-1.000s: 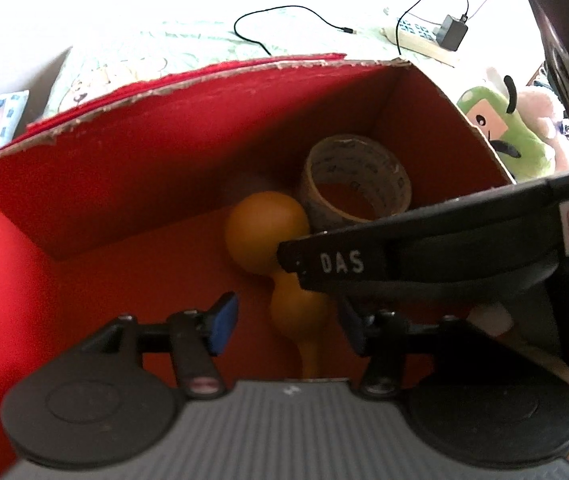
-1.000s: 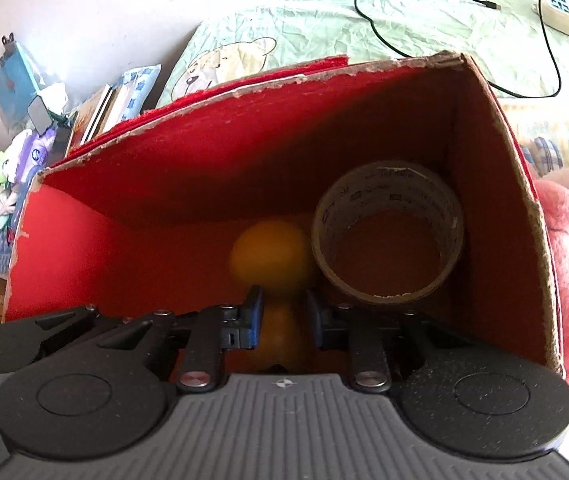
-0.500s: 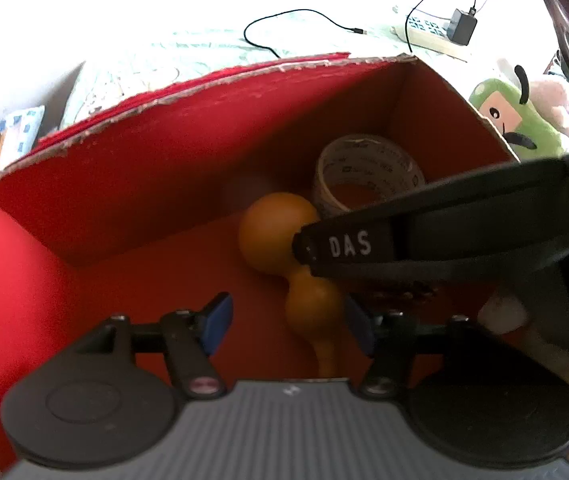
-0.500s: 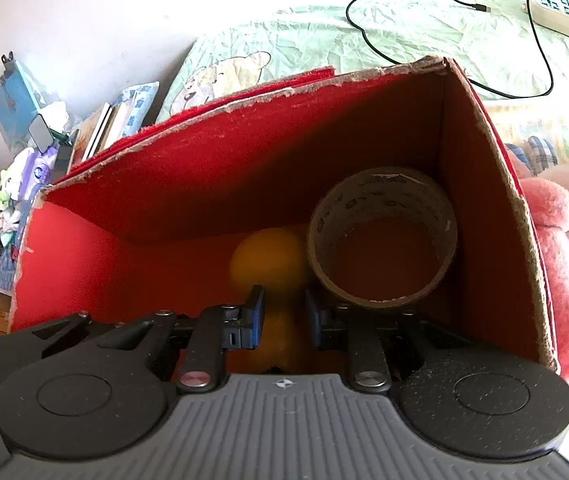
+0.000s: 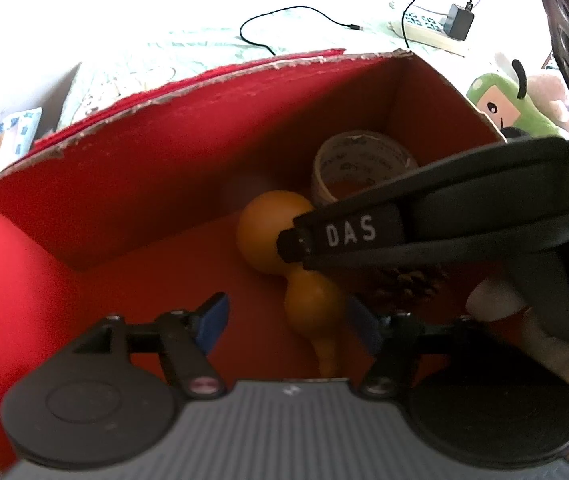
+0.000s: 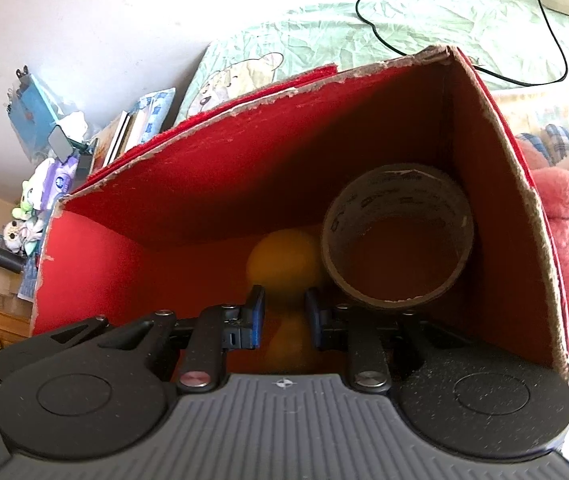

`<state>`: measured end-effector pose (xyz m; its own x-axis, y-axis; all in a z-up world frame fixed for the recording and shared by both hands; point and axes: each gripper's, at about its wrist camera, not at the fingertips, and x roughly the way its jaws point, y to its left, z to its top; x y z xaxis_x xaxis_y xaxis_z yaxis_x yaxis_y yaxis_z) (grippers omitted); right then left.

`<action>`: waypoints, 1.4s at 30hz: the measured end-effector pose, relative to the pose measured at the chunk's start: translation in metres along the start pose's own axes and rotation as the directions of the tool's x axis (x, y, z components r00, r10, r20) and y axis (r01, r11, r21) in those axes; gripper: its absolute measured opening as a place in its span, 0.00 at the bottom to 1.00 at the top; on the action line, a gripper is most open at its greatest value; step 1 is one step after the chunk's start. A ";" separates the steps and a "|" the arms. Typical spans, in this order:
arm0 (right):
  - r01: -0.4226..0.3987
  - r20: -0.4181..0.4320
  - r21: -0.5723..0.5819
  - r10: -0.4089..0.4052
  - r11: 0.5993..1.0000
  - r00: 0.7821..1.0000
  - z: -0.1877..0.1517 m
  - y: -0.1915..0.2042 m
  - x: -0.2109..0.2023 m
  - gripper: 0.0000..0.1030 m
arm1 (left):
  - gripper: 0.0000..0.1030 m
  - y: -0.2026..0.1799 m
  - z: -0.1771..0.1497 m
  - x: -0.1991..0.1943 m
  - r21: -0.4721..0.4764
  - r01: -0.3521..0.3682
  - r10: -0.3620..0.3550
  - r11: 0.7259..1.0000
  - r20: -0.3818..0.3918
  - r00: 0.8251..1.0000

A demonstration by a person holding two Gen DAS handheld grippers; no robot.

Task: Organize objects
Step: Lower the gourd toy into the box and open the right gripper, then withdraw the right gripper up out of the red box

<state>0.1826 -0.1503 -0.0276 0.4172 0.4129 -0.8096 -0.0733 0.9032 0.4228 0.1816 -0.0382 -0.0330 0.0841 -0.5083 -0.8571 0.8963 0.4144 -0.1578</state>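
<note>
Left wrist view, box: a red cardboard box (image 5: 132,184) with torn edges fills the frame, open toward the camera.
Left wrist view, contents: an orange gourd-shaped toy (image 5: 284,252) lies on the box floor, big bulb toward the back wall, thin stem toward the camera; a roll of brown tape (image 5: 360,164) stands in the far right corner, just beside the bulb. Something dark and spiky, perhaps a pinecone (image 5: 408,280), sits to the right of the gourd, half hidden.
Left wrist view, left gripper (image 5: 288,320): its blue-padded fingers are spread wide and hold nothing; the gourd's smaller bulb lies between them but beyond, untouched.
Left wrist view, other tool: the black body of the right gripper, lettered DAS, crosses in from the right above the gourd.
Right wrist view, right gripper (image 6: 282,318): fingers narrowed to a small gap around the gourd's waist; whether the pads press on it I cannot tell.
Right wrist view, surroundings: tape roll (image 6: 398,236) against the right wall; a pink plush (image 6: 564,240) lies outside the box.
Step in hand: probably setting the gourd down in the box.
Next move: likely needs the fingers spread, then a straight withdrawal clear of the tape.
</note>
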 end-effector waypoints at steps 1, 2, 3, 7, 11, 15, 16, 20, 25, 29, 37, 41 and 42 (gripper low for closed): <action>-0.003 0.001 0.000 0.003 1.000 1.000 0.000 0.000 0.000 0.24 | 0.67 0.000 0.000 0.000 0.000 0.001 -0.001 1.000 0.002 1.000; -0.006 0.001 0.001 0.006 1.000 1.000 0.000 0.000 0.000 0.24 | 0.67 0.001 0.000 -0.001 0.001 0.001 -0.001 1.000 0.004 1.000; -0.011 0.001 0.001 0.010 1.000 1.000 0.000 0.000 0.000 0.24 | 0.67 0.001 0.000 -0.001 0.000 0.002 -0.002 1.000 0.006 1.000; -0.018 0.010 0.002 0.018 1.000 1.000 0.000 0.001 0.001 0.24 | 0.68 0.000 -0.001 -0.002 -0.004 -0.001 0.001 1.000 0.003 1.000; -0.022 0.029 -0.005 0.022 1.000 0.999 -0.001 0.000 -0.003 0.24 | 0.70 0.001 -0.002 -0.003 -0.002 -0.007 0.007 1.000 0.000 1.000; -0.032 0.031 -0.010 0.032 0.999 0.999 -0.001 0.000 -0.002 0.25 | 0.72 -0.002 -0.001 -0.002 0.005 -0.032 0.032 0.999 -0.005 0.999; -0.035 0.030 -0.012 0.035 0.999 0.999 -0.001 0.000 -0.003 0.25 | 0.73 -0.002 -0.001 -0.002 0.006 -0.039 0.039 0.999 -0.006 0.999; -0.045 0.023 -0.019 0.046 0.999 0.999 0.000 -0.001 -0.002 0.26 | 0.75 -0.003 0.000 -0.001 -0.005 -0.058 0.058 0.998 -0.006 0.998; -0.053 0.023 -0.020 0.054 0.998 0.998 0.000 -0.001 -0.003 0.26 | 0.75 -0.002 0.000 -0.001 -0.015 -0.087 0.087 0.996 -0.013 0.996; -0.061 0.030 -0.025 0.061 0.998 0.998 -0.001 0.000 -0.004 0.26 | 0.75 -0.004 -0.002 -0.002 -0.013 -0.113 0.113 0.993 -0.010 0.994; -0.077 0.104 -0.040 0.081 0.996 0.991 -0.005 0.000 -0.013 0.26 | 0.75 -0.006 -0.002 -0.004 -0.018 -0.155 0.155 0.988 0.001 0.988; -0.054 0.171 -0.016 0.056 0.998 0.984 -0.008 -0.001 -0.026 0.26 | 0.75 -0.009 -0.001 -0.022 -0.030 -0.177 0.179 0.984 0.051 0.983; -0.066 0.186 0.002 0.065 0.998 0.980 -0.009 -0.004 -0.030 0.26 | 0.75 -0.010 -0.001 -0.029 -0.026 -0.189 0.191 0.982 0.068 0.979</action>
<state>0.1625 -0.1649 -0.0085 0.5727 0.4416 -0.6907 -0.0992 0.8737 0.4763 0.1703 -0.0273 -0.0070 0.2830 -0.4702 -0.8359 0.8523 0.5230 -0.0057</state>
